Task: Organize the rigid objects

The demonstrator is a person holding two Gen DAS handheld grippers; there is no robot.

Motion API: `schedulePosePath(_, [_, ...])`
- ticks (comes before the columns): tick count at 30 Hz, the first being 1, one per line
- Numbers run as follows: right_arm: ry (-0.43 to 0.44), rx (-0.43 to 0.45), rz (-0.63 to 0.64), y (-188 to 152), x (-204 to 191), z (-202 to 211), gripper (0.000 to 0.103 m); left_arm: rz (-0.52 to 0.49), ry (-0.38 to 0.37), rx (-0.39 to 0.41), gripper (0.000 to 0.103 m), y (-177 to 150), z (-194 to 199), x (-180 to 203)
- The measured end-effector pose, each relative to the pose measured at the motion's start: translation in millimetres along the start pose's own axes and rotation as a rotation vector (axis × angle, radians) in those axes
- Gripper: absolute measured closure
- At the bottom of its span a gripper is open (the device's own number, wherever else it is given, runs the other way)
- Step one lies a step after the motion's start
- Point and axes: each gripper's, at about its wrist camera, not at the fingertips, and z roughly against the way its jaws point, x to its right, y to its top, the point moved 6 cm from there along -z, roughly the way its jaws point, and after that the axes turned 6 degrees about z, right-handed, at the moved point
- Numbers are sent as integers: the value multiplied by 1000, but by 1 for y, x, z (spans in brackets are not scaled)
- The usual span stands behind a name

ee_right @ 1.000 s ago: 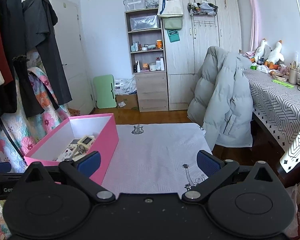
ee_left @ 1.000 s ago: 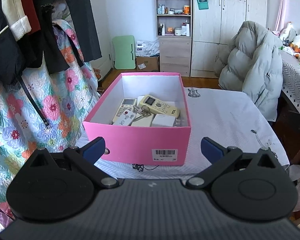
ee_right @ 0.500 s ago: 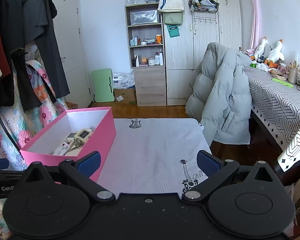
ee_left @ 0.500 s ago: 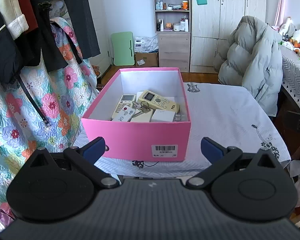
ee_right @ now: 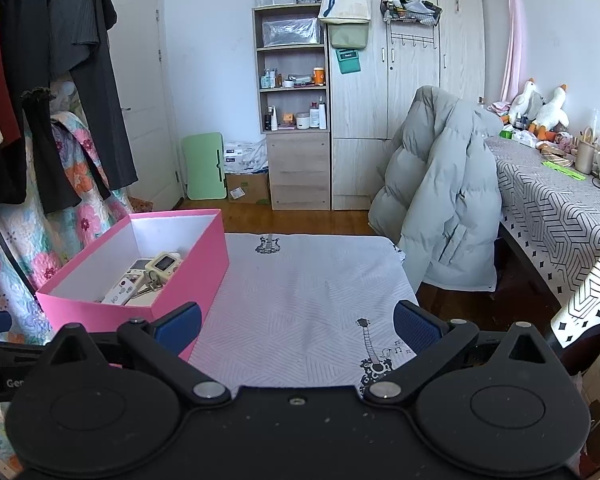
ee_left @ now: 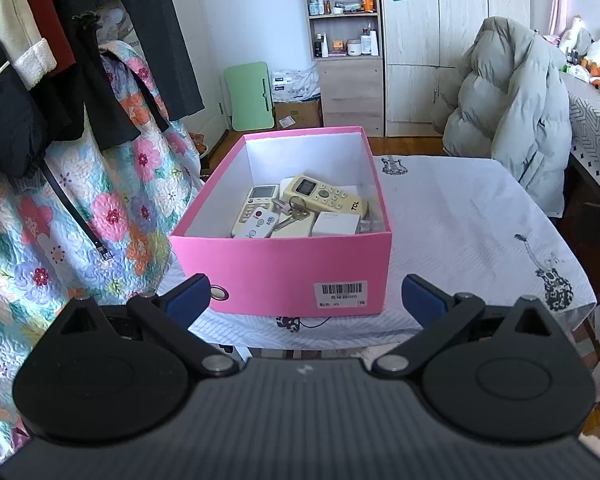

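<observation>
Since a second ago I have drawn both tools back a little from the pink box: in my left view it now sits lower and I look further down into it, and in my right view more of the white cloth shows beside it. Nothing inside the box has shifted.

My left gripper is spread wide and empty, its blue pads level with the box's near wall and touching nothing. My right gripper is equally wide apart and empty, hanging over the cloth to the right of the box.

The box is smooth matte cardboard, rectangular, white inside, with a barcode label and a metal eyelet on its near wall. Against that near wall lie a small white remote with a red button and a flat white square case. Behind them a bunch of metal keys on a ring rests between a grey-screened white remote and a cream remote marked TCL. The box's far half is bare.

Beyond the box, the cloth carries small guitar prints. Farther right of the box, a puffy grey quilted coat drapes over a chair; behind the box stands a wooden shelf unit.
</observation>
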Motion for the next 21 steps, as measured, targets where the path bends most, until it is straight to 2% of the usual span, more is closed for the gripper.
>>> schedulePosePath(21, [-2, -11, 1, -3, 0, -3, 0, 13, -15, -19, 0, -2, -3, -2])
